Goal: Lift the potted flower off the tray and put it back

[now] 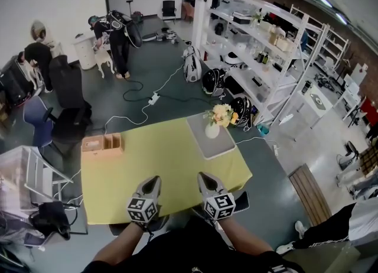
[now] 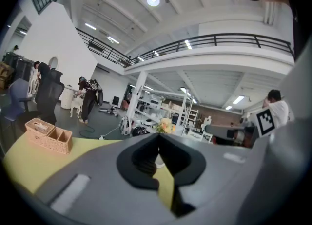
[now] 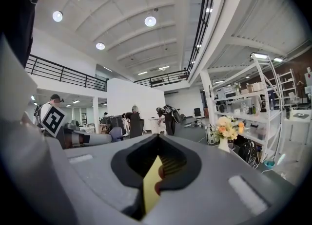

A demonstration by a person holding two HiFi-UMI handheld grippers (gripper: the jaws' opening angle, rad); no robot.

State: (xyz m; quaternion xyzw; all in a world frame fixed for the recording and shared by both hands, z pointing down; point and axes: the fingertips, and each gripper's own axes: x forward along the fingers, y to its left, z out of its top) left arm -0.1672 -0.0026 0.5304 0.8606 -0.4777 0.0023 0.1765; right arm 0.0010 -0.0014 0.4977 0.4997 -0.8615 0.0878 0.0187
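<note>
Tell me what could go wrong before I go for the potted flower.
1. The potted flower has a small pot under wide blooms; it looks top-heavy and could tip if bumped or gripped high.
2. Its tray sits at the far corner of the table, so a shove might push it over the edge.
3. The left tongs and right tongs are both shut; open them before closing in.
</note>
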